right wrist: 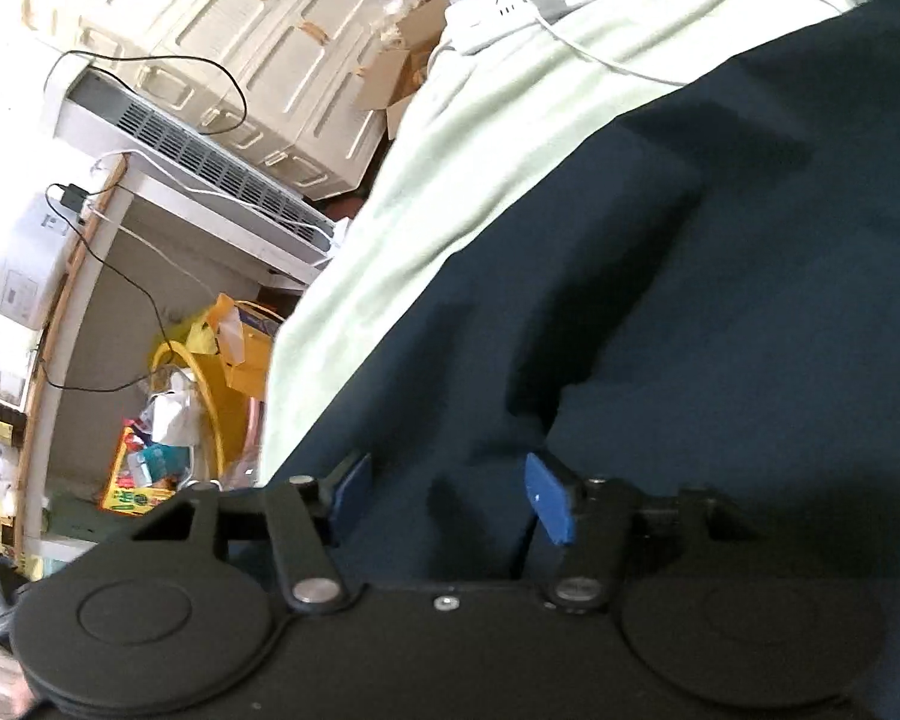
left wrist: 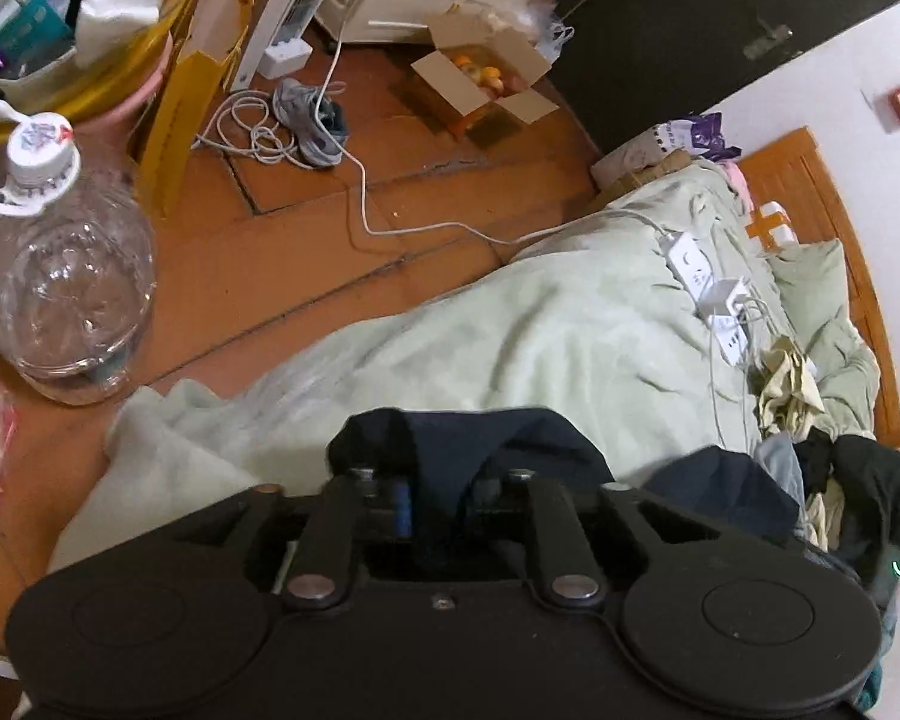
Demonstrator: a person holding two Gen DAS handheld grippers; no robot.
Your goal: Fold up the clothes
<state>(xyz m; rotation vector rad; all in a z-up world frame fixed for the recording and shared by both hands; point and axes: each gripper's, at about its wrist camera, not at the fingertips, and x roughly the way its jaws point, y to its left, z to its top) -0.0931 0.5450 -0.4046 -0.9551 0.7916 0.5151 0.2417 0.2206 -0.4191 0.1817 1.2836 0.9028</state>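
Observation:
A dark navy garment (left wrist: 468, 438) lies on the pale green blanket (left wrist: 510, 348) of a bed. In the left wrist view it bunches up around my left gripper (left wrist: 447, 495). The jaws stand apart, a blue pad (left wrist: 403, 504) shows, and cloth sits loosely in the gap with the tips partly hidden. In the right wrist view the same navy garment (right wrist: 720, 300) spreads wide over the blanket (right wrist: 450, 180). My right gripper (right wrist: 450, 492) hangs just over it, its blue pads (right wrist: 549, 501) well apart and pressing on nothing.
A heap of dark and cream clothes (left wrist: 840, 480) lies at the bed's right. White power strips (left wrist: 690, 258) and cables cross the blanket. On the floor stand a clear water bottle (left wrist: 66, 276), a full yellow basket (left wrist: 108, 60), shoes (left wrist: 312, 120) and an open cardboard box (left wrist: 480, 84).

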